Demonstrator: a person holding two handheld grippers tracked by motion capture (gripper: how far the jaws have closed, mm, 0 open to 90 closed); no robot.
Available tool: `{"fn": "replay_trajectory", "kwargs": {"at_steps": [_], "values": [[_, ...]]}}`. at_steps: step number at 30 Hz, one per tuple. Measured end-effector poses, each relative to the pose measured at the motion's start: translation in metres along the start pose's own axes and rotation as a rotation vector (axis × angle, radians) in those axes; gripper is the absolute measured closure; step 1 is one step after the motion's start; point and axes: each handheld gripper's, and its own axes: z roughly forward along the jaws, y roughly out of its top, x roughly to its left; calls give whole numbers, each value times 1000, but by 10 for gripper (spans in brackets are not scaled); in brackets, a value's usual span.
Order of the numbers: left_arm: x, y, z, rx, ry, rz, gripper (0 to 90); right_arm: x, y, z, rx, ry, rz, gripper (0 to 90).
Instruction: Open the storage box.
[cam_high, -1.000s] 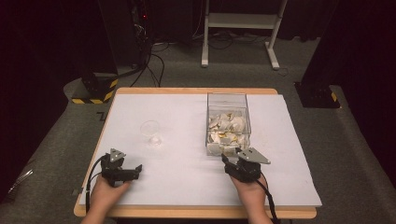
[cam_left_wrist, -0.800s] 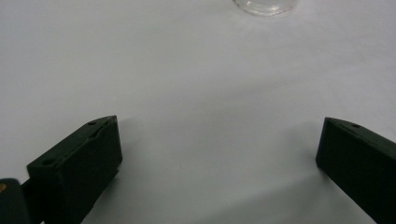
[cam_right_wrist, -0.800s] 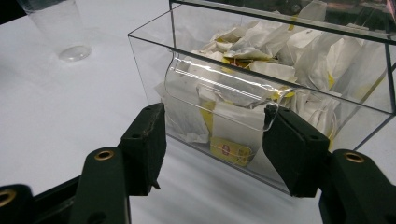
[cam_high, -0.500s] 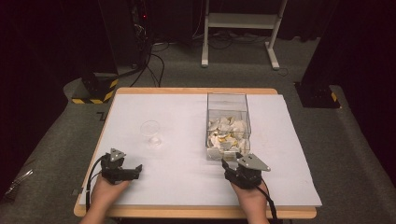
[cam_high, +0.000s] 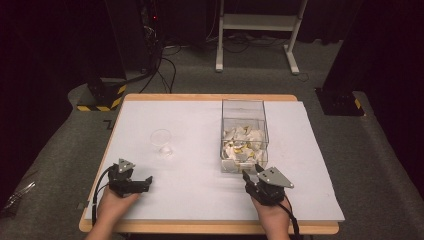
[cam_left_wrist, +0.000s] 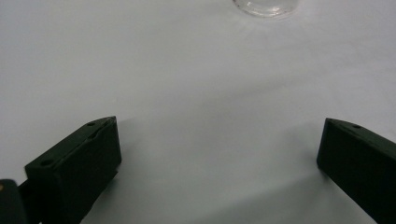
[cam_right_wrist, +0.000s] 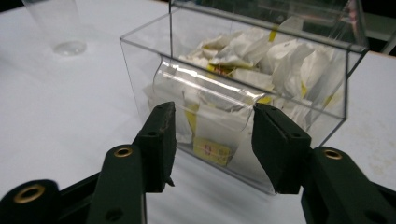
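Note:
A clear plastic box (cam_high: 243, 131) (cam_right_wrist: 261, 84) full of white and yellow sachets stands right of the table's middle. My right gripper (cam_high: 252, 176) (cam_right_wrist: 212, 130) is open just in front of the box's near wall, its jaws level with the curved dispensing slot, nothing between them. A clear plastic cup (cam_high: 161, 141) (cam_right_wrist: 60, 23) stands upright left of centre; its base (cam_left_wrist: 265, 5) shows in the left gripper view. Near the front left of the table my left gripper (cam_high: 145, 181) (cam_left_wrist: 219, 144) rests wide open and holds nothing.
A white sheet (cam_high: 200, 150) covers the wooden table (cam_high: 205, 228). Beyond the far edge are a white stand (cam_high: 255, 30), cables and black equipment on the grey floor. Bare sheet lies between the two grippers.
My right gripper has drawn slightly back toward the front edge and turned toward the box's near wall. The left gripper has not moved.

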Motion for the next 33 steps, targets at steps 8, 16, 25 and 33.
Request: {"fn": "replay_trajectory", "kwargs": {"at_steps": [8, 16, 25, 33], "values": [[0, 0, 0, 0, 0, 0, 0, -2, 6, -7, -28, 6, 18, 525], [-1, -1, 0, -5, 0, -5, 3, -15, 13, -10, -56, -11, 43, 532], [-1, -1, 0, -6, 1, -4, 5, -35, 19, -1, -53, -30, 74, 527], [0, -1, -1, -6, -3, -11, 4, -48, 23, 12, -38, -52, 91, 505]]}}
